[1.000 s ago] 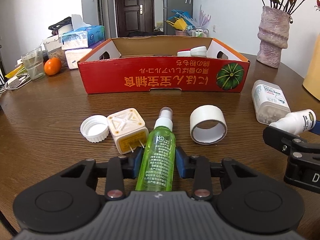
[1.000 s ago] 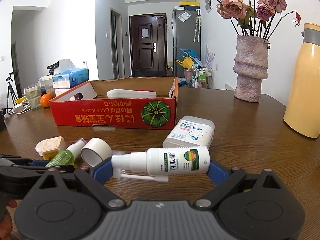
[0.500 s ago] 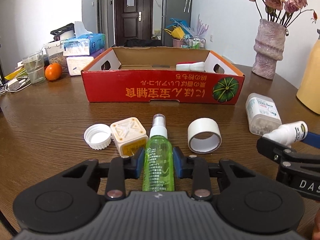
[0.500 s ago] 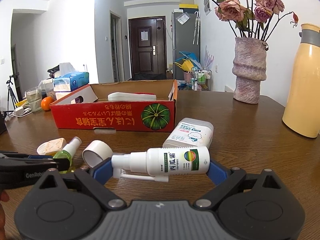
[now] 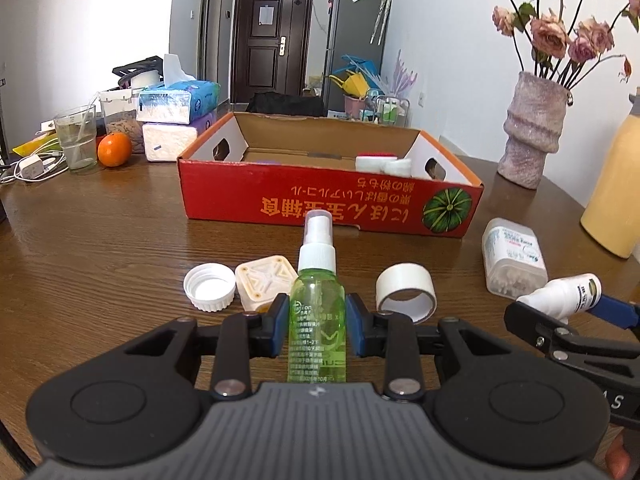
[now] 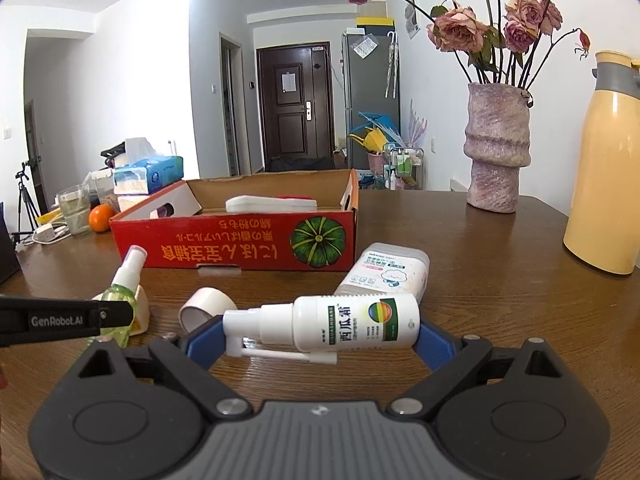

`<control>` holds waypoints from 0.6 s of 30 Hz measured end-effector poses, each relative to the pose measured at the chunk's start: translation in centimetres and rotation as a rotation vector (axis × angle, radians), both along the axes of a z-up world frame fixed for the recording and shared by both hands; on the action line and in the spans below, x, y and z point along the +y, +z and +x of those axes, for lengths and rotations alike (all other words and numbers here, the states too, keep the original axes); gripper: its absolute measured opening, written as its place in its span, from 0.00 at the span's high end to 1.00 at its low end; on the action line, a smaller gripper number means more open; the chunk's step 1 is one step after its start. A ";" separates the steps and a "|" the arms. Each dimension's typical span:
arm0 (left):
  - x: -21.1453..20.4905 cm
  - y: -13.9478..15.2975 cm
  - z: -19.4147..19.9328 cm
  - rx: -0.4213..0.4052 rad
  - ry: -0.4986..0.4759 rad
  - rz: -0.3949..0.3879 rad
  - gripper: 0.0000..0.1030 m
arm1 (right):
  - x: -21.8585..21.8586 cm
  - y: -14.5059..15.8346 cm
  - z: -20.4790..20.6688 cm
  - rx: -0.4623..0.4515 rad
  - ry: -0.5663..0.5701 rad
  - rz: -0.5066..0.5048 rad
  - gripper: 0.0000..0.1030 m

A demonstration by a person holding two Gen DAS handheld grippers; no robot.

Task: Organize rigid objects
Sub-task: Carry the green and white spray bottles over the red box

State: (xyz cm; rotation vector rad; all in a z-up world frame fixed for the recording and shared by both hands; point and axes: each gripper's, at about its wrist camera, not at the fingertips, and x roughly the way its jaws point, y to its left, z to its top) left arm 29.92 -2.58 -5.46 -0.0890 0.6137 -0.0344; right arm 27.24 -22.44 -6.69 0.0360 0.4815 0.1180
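Observation:
My left gripper (image 5: 318, 322) is shut on a green spray bottle (image 5: 317, 312) and holds it above the table, nozzle pointing toward the red cardboard box (image 5: 320, 200). My right gripper (image 6: 320, 330) is shut on a white spray bottle (image 6: 340, 322) held crosswise, nozzle to the left; it also shows in the left wrist view (image 5: 568, 292). On the table lie a white cap (image 5: 209, 286), a cream square adapter (image 5: 266, 280), a white tape roll (image 5: 405, 290) and a clear swab box (image 5: 513, 256). White items (image 6: 272, 203) lie inside the box.
A pink vase with roses (image 6: 498, 148) and a yellow thermos (image 6: 606, 168) stand at the right. Tissue packs (image 5: 176, 120), a glass (image 5: 76, 138), an orange (image 5: 114, 149) and a charger with cables (image 5: 30, 166) sit at the far left.
Both grippers have risen, lifting the green and the white spray bottles off the table. The green bottle's nozzle now stands higher against the box front.

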 end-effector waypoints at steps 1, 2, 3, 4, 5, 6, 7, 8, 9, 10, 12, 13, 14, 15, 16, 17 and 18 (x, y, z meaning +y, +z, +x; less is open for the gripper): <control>0.1 0.1 -0.1 -0.003 -0.003 -0.003 0.70 | 0.0 0.1 -0.1 -0.005 0.000 0.003 0.06; 0.1 0.2 -0.1 -0.006 -0.006 -0.004 0.70 | 0.1 0.2 -0.1 -0.010 0.000 0.005 0.06; 0.2 0.3 -0.2 -0.009 -0.007 -0.003 0.70 | 0.1 0.3 -0.2 -0.013 0.000 0.006 0.06; 0.3 0.3 -0.2 -0.011 -0.007 -0.005 0.70 | 0.2 0.4 -0.2 -0.015 0.000 0.007 0.06; 0.4 0.4 -0.2 -0.012 -0.008 -0.009 0.70 | 0.3 0.5 -0.2 -0.017 0.000 0.008 0.06; 0.5 0.5 -0.3 -0.012 -0.008 -0.013 0.70 | 0.3 0.5 -0.1 -0.016 0.001 0.009 0.06; 0.6 0.6 -0.3 -0.014 -0.007 -0.014 0.70 | 0.4 0.6 -0.1 -0.017 0.002 0.009 0.06; 0.7 0.7 -0.3 -0.016 -0.008 -0.016 0.70 | 0.5 0.6 -0.1 -0.017 0.002 0.010 0.06; 0.8 0.9 -0.3 -0.019 -0.009 -0.019 0.70 | 0.6 0.7 -0.1 -0.019 0.004 0.010 0.06; 1.0 1.0 -0.3 -0.023 -0.009 -0.022 0.70 | 0.7 0.8 -0.1 -0.020 0.006 0.012 0.06; 1.3 1.4 -0.4 -0.031 -0.009 -0.027 0.70 | 1.0 1.0 0.0 -0.026 0.011 0.014 0.06; 1.4 1.6 -0.5 -0.036 -0.010 -0.030 0.70 | 1.2 1.2 0.0 -0.029 0.013 0.014 0.06; 1.6 1.7 -0.4 -0.038 -0.010 -0.032 0.70 | 1.3 1.3 0.0 -0.032 0.015 0.014 0.06; 1.7 1.9 -0.4 -0.041 -0.011 -0.036 0.70 | 1.4 1.4 0.0 -0.034 0.017 0.014 0.06; 1.8 2.1 -0.5 -0.045 -0.011 -0.038 0.70 | 1.6 1.5 0.1 -0.037 0.018 0.015 0.06; 1.9 2.3 -0.5 -0.050 -0.009 -0.037 0.70 | 1.7 1.7 0.1 -0.040 0.020 0.015 0.06; 2.0 2.4 -0.5 -0.055 -0.010 -0.040 0.70 | 1.8 1.8 0.1 -0.044 0.022 0.015 0.06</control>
